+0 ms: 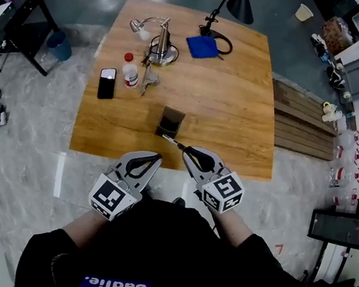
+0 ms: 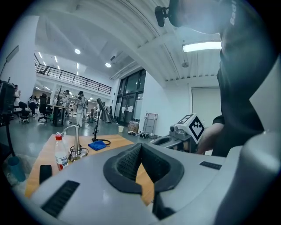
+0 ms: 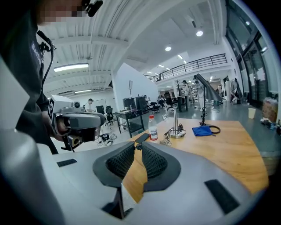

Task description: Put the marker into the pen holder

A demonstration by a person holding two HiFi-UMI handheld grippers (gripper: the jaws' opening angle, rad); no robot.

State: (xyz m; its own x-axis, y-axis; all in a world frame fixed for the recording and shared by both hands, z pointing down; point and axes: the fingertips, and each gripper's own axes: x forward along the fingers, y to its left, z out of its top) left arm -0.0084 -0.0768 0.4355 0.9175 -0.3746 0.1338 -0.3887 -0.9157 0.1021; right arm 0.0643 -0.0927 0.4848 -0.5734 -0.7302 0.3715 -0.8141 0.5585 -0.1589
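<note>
The pen holder (image 1: 170,121), a dark square box, stands open-topped on the wooden table (image 1: 243,116) near its front edge. My right gripper (image 1: 186,150) is shut on a thin dark marker (image 1: 173,142), which slants up and left so its far end hangs just short of the holder's near rim. In the right gripper view only a dark stub of the marker (image 3: 139,146) pokes out between the closed jaws of that gripper (image 3: 138,148). My left gripper (image 1: 158,155) hovers off the table's front edge, left of the right one. It (image 2: 140,147) is shut with nothing in it.
Farther back on the table lie a black phone (image 1: 107,83), a red-capped bottle (image 1: 130,69), a metal stand with cables (image 1: 162,45) and a blue cloth (image 1: 203,46). A blue bin (image 1: 59,45) stands on the floor at the far left.
</note>
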